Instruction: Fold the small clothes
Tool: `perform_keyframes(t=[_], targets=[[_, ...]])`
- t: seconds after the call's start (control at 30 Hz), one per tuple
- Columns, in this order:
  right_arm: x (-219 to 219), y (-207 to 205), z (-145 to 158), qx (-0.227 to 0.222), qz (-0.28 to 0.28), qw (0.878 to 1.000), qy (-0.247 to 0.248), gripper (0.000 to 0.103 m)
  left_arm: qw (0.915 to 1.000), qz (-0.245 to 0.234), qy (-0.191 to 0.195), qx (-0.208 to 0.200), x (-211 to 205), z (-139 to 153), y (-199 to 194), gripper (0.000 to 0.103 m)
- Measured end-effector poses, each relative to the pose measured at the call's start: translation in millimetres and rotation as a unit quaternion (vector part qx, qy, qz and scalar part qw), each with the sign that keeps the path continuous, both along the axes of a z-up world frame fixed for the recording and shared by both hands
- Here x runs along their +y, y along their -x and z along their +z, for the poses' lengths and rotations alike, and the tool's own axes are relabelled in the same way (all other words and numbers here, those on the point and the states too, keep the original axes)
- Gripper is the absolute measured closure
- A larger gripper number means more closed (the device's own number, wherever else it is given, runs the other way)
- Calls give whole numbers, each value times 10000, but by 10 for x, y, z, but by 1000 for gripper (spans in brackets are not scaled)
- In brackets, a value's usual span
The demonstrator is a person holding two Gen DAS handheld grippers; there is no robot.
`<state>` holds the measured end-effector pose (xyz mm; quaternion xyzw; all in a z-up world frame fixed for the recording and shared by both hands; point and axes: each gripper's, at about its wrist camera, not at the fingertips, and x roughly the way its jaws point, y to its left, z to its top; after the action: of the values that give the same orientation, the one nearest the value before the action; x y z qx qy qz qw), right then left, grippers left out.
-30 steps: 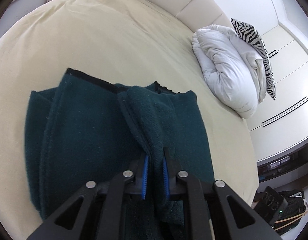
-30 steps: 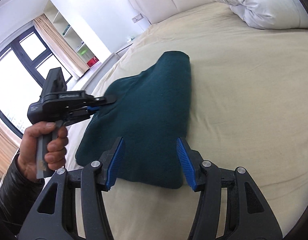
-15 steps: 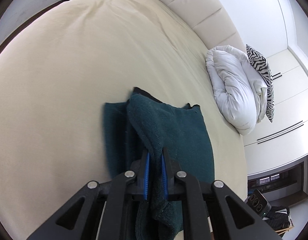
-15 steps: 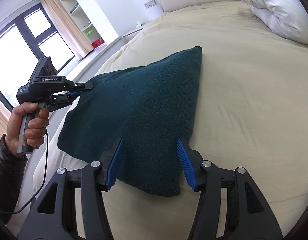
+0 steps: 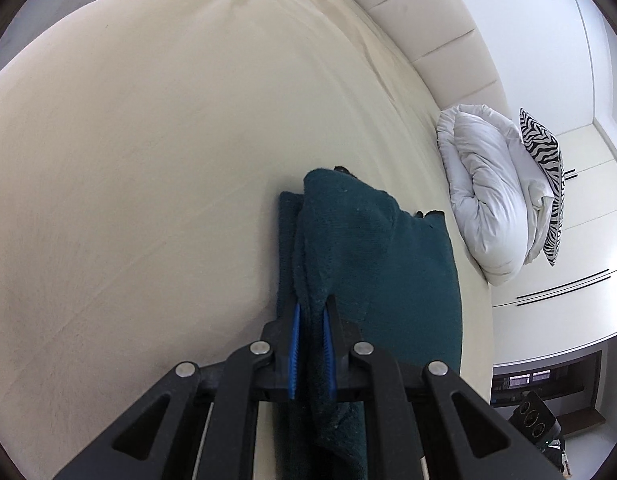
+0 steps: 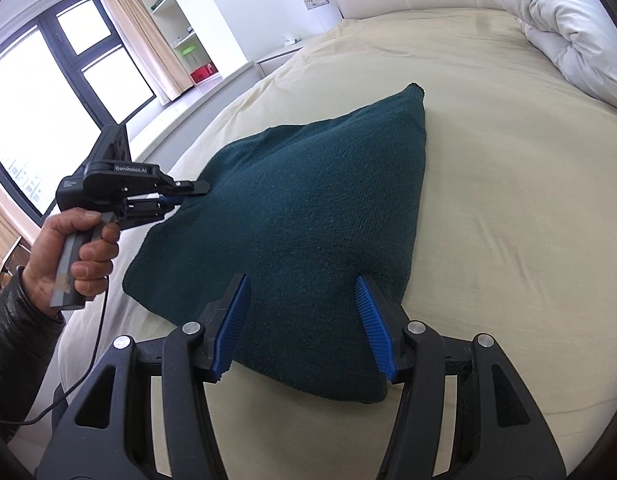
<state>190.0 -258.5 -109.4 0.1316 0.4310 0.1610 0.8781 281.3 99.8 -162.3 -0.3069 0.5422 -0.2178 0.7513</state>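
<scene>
A dark teal knitted garment (image 6: 308,216) lies partly on the cream bed (image 6: 508,200), with one side lifted off the sheet. My left gripper (image 5: 310,316) is shut on a bunched edge of the garment (image 5: 360,248) and holds it up; in the right wrist view the left gripper (image 6: 176,198) is at the garment's left corner, held by a hand. My right gripper (image 6: 304,320) is open and empty, its blue pads (image 6: 234,320) hovering over the garment's near edge.
A rolled white duvet (image 5: 484,188) and a zebra pillow (image 5: 548,176) lie at the head of the bed. White wardrobes (image 5: 568,280) stand beyond. A window (image 6: 48,80) and shelves (image 6: 176,32) are to the left. Bare sheet (image 5: 148,160) stretches left of the garment.
My left gripper has lifted and pulled the held edge back and up, drawing the garment into a raised tent shape. The right gripper has stayed open over the near edge.
</scene>
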Motion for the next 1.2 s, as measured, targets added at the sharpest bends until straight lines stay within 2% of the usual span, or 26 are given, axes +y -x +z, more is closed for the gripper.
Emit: perform_keyframes(t=[0.13,0.2,0.3,0.37,0.47,0.5,0.6,0.63,0.73,0.8,0.87,0.97,1.2], targets=[[109,-54,-118,97,-19,9999,-54,49,9998,81,-161,-83,-70,16,23,90],[144,-72,-170,146,36,9999,43,49,9993,199,-276,-130,-83,74,58,85],[79,-67,-141,170,-36,9998,-116,49,9936,437,-892,-544,-100,337,200,83],[18,-44,-87,165,-78,9995,-245,49,9885,435,-1157,-877,-190,543,335,83],[-130,-46,72,65,-160,9974,-693,49,9734,93,-1719,-1514,-519,777,577,82],[-185,-67,128,50,-195,9953,-951,49,9690,-29,-1864,-1621,-611,787,629,78],[-260,-175,211,119,-34,9839,-1781,49,9520,-440,-2526,-1671,-906,586,705,76],[-254,-228,201,204,96,9783,-2061,49,9502,-450,-2635,-1604,-909,497,700,76],[-135,-412,-32,844,571,9577,-2691,49,9451,-420,-2805,-1621,-888,316,682,76],[-80,-481,-258,1152,529,9578,-2579,49,9413,-458,-2900,-1663,-903,304,693,74],[-112,-523,-548,1531,429,9466,-2804,51,9366,-544,-3017,-1699,-920,287,699,73],[-225,-468,-681,1484,350,9331,-3258,52,9361,-557,-3025,-1708,-907,269,715,73],[-242,-194,-719,1695,672,9378,-2953,52,9343,-599,-3076,-1700,-906,286,734,73]])
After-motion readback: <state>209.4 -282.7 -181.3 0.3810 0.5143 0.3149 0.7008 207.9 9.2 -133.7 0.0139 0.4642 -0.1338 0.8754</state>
